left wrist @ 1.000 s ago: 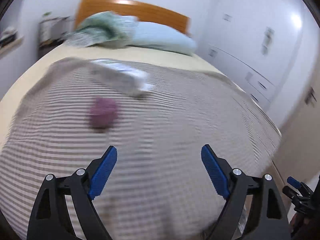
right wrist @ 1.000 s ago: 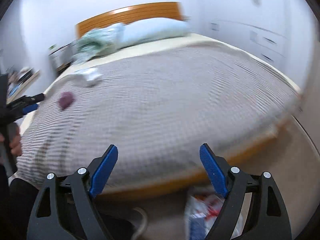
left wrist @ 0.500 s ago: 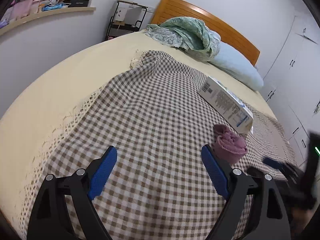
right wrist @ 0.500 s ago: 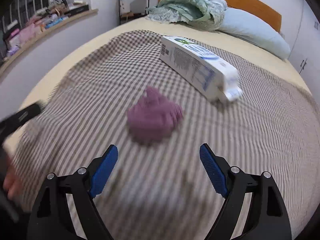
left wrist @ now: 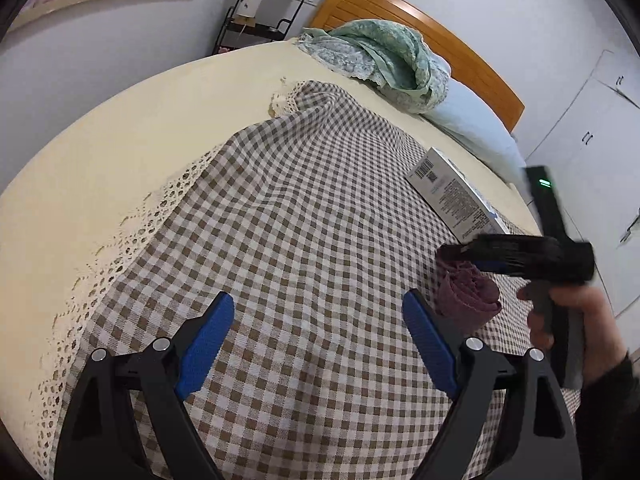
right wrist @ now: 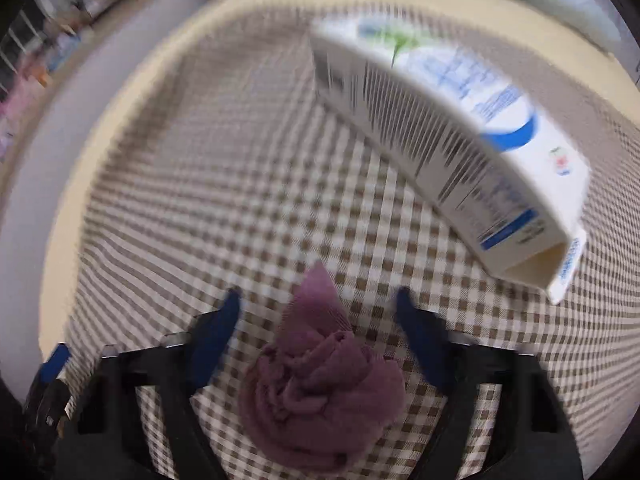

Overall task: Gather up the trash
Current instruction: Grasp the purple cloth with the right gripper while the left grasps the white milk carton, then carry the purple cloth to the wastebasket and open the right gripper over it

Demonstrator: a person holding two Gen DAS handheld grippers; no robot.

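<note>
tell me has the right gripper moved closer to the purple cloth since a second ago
Yes. The right gripper swung in over the checked blanket; its closing fingers now straddle the purple cloth.

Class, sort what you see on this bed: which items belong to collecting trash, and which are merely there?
Job:
crumpled purple cloth
white carton, end open
right gripper, jaws just closing around the cloth

Merely there:
checked cloth
green blanket
pillow
headboard
</note>
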